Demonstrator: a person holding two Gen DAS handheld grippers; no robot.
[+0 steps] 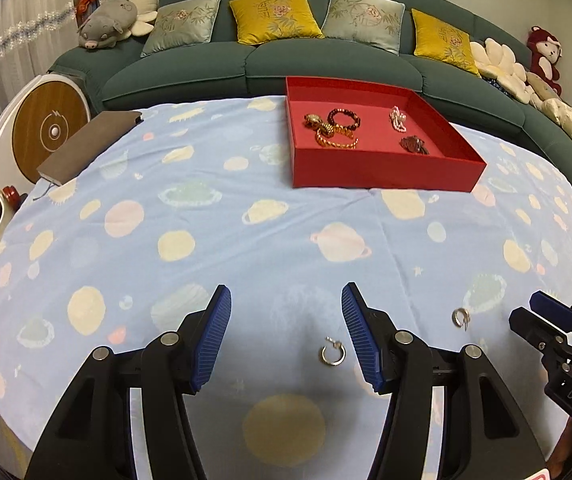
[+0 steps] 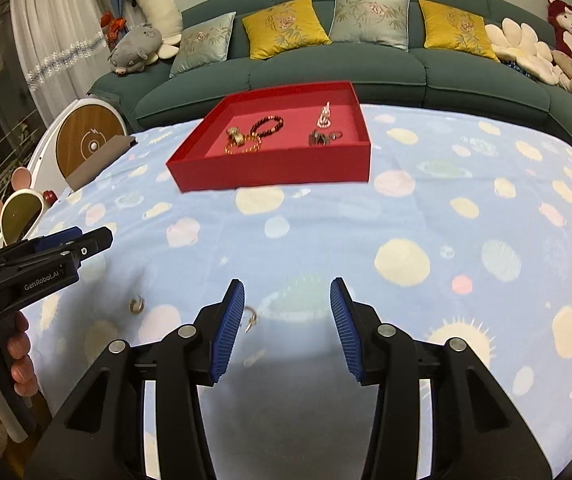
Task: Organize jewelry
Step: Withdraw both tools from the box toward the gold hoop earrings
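A red tray (image 1: 382, 170) (image 2: 273, 168) sits at the far side of the blue planet-print cloth and holds several pieces of jewelry: dark bead bracelets, gold chains, a pearl piece. Two silver hoop earrings lie loose on the cloth near me. One earring (image 1: 333, 354) (image 2: 137, 305) lies between my left gripper's jaws, close to the right finger. The other earring (image 1: 460, 317) (image 2: 250, 317) lies just right of the right gripper's left finger (image 2: 227, 332). My left gripper (image 1: 286, 338) is open and empty. My right gripper (image 2: 287, 328) is open and empty.
A brown notebook (image 1: 89, 144) lies at the cloth's far left edge. A white round device with a wooden face (image 1: 47, 128) stands beyond it. A green sofa (image 1: 286, 64) with cushions and plush toys runs behind the table.
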